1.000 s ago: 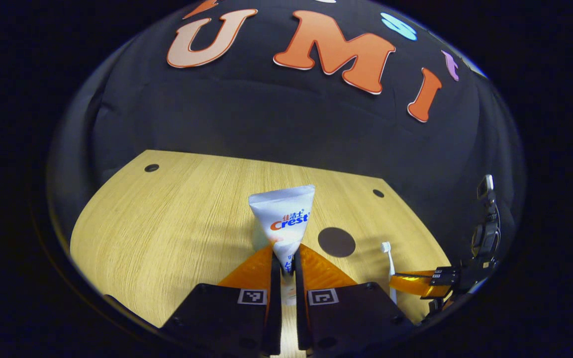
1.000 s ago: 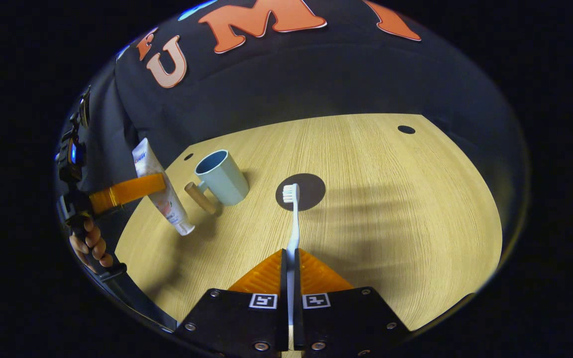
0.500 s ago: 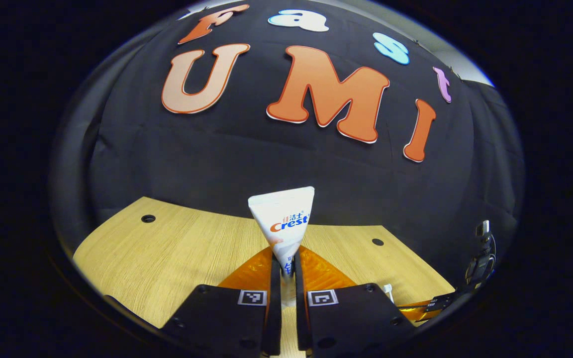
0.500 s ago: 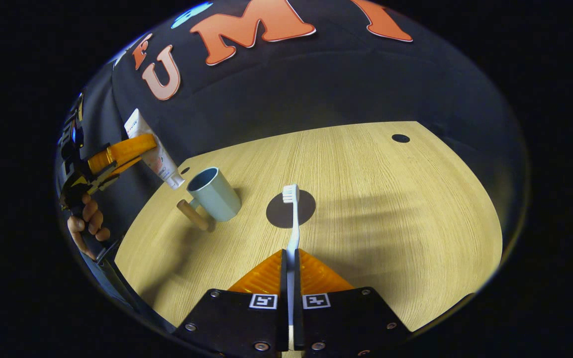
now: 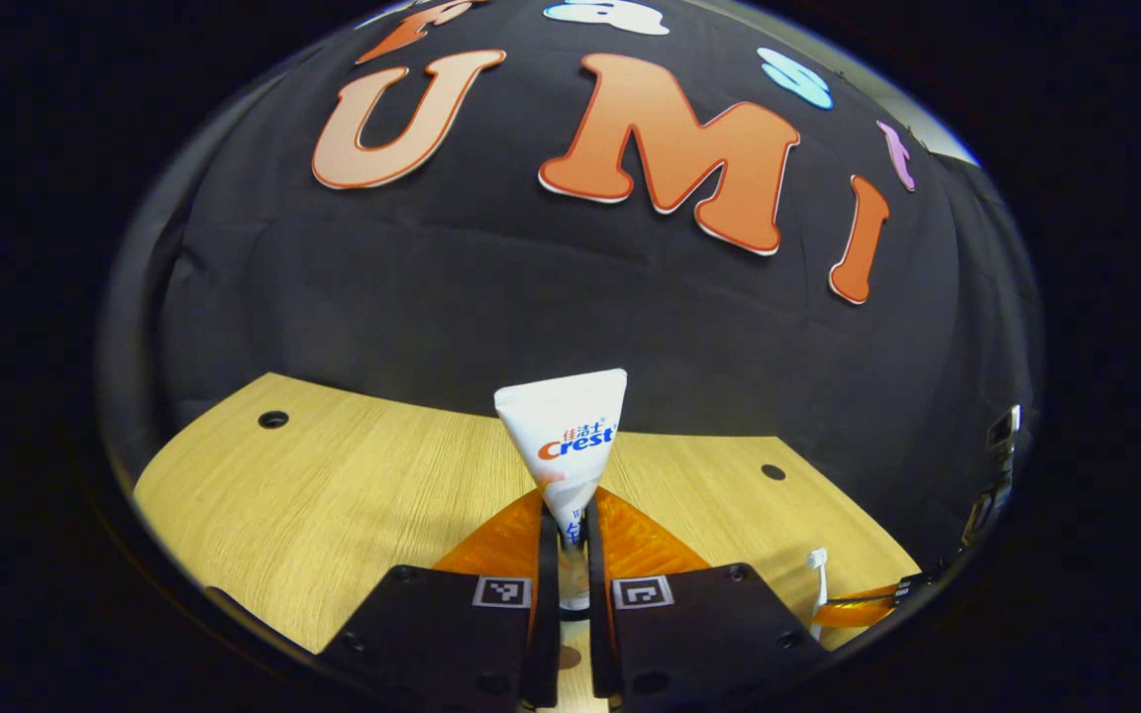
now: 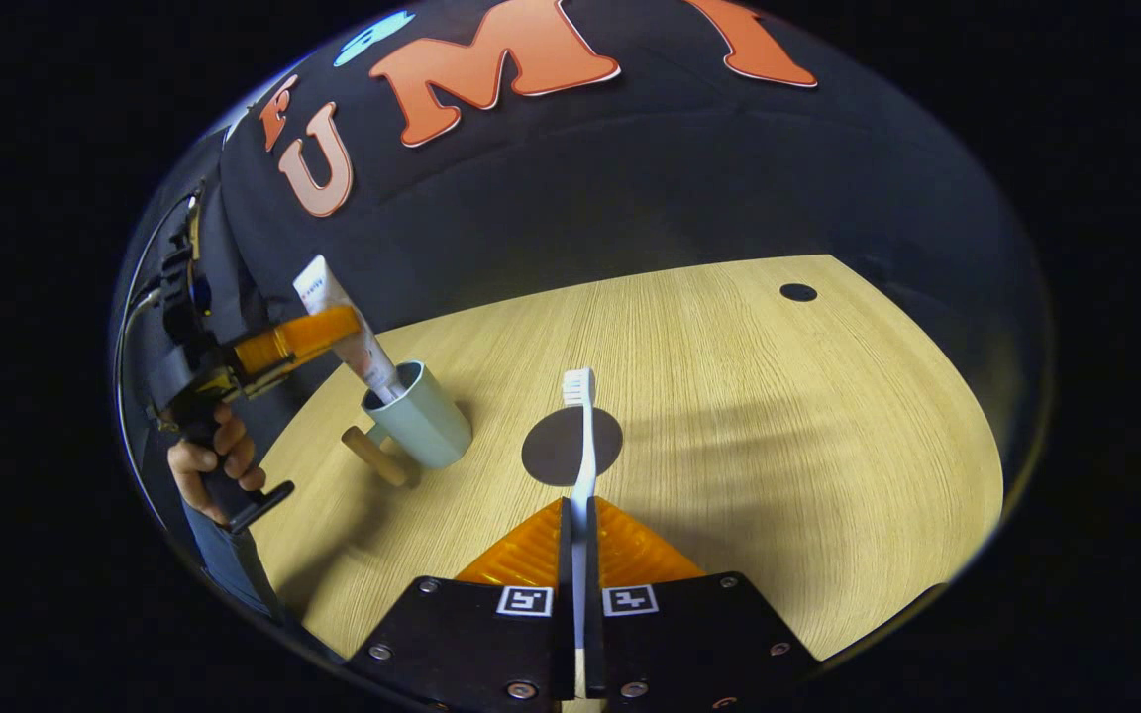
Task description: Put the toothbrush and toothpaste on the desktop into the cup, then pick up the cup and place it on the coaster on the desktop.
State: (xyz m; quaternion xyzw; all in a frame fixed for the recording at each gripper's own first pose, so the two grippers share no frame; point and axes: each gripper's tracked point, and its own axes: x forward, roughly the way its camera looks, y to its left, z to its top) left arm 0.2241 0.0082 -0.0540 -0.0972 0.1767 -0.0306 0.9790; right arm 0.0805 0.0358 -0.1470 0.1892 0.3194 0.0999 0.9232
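My left gripper is shut on a white toothpaste tube, flat end up. In the right gripper view that tube stands with its cap end dipping into the mouth of a pale blue cup with a wooden handle, and the left gripper clamps its middle. My right gripper is shut on a white toothbrush that points forward, bristle head up, above a dark round coaster on the wooden desktop. The toothbrush head peeks in at the left gripper view's lower right.
A hand holds the left gripper's handle at the desk's left edge. Small dark holes mark the desktop's far corners. The black booth wall rises close behind the desk.
The left gripper carried the toothpaste from beside the cup to above it and lowered its cap end into the cup's mouth. The right gripper drifted slightly, toothbrush still held over the coaster.
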